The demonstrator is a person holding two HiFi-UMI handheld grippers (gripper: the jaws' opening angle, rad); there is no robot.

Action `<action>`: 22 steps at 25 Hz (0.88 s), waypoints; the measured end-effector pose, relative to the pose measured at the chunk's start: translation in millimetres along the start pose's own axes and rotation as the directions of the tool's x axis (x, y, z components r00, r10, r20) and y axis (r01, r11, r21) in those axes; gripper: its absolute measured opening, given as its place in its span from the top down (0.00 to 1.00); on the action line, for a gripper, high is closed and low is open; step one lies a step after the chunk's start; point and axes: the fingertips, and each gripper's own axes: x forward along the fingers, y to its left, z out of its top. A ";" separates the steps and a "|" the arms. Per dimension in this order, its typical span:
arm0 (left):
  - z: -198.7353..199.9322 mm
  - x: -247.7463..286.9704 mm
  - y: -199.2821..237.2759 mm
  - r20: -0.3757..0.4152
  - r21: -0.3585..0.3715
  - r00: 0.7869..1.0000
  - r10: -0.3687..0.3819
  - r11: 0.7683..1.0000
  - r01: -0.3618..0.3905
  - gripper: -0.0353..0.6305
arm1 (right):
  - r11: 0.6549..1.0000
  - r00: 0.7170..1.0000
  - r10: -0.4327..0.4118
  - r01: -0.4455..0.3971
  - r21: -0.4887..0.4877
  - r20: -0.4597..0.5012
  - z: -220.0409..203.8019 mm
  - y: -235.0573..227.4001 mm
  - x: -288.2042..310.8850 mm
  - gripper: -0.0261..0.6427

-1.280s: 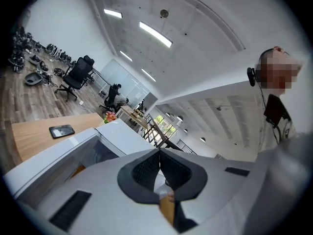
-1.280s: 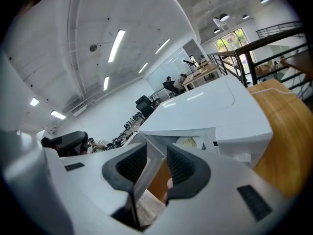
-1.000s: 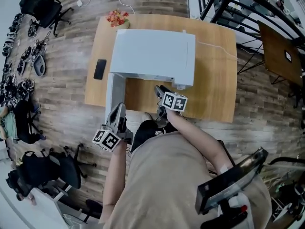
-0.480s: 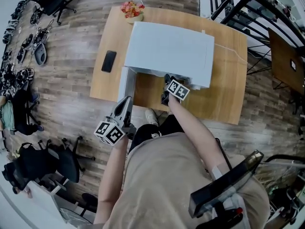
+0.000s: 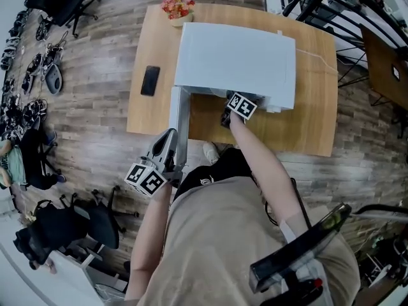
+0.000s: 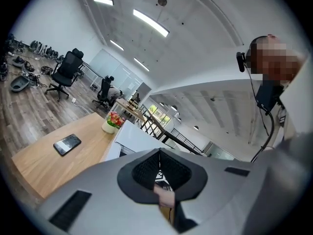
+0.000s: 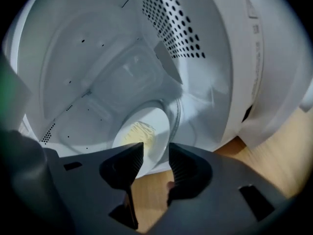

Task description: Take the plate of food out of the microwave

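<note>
The white microwave (image 5: pixel 236 56) stands on the wooden table (image 5: pixel 312 126) with its door (image 5: pixel 180 113) swung out to the left. Inside, in the right gripper view, a white plate (image 7: pixel 159 124) carries pale yellow food (image 7: pixel 138 132) on the glass turntable. My right gripper (image 5: pixel 233 99) is at the oven's mouth; its jaws (image 7: pixel 155 153) are opening, just short of the plate's near rim, with nothing pressed between them. My left gripper (image 5: pixel 167 138) hangs back by the door's outer end, shut and empty (image 6: pixel 159 155).
A black phone (image 5: pixel 150 80) lies on the table left of the microwave, and a flower pot (image 5: pixel 178 8) stands at the far left corner. Office chairs (image 5: pixel 60 2) and gear line the floor at left. Black metal frames (image 5: pixel 331 5) stand beyond the table at right.
My right gripper has moved forward from the table's front edge to the microwave's opening. The left gripper has stayed by the door's end.
</note>
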 end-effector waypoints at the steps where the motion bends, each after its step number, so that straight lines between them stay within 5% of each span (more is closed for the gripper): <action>1: 0.9 -1.0 0.7 -0.002 0.003 1.000 -0.008 1.000 0.008 0.94 | 1.000 1.000 -0.009 0.009 0.003 0.000 0.5 -1.4 0.6 0.74; 6: -0.7 -4.3 4.6 -0.021 0.000 0.999 -0.028 1.000 0.028 0.94 | 0.970 0.996 0.084 -0.089 0.225 0.032 -1.1 -9.6 -6.9 0.85; 10: -3.1 -7.2 4.0 -0.022 -0.006 0.999 -0.046 0.999 0.046 0.94 | 0.888 0.969 0.236 -0.246 0.388 0.074 -1.6 -4.8 -25.9 0.92; 22: -8.5 -5.8 -4.1 -0.008 -0.027 0.997 -0.070 0.997 0.070 0.94 | 0.776 0.906 0.413 -0.401 0.486 0.087 -11.5 14.4 -85.3 0.94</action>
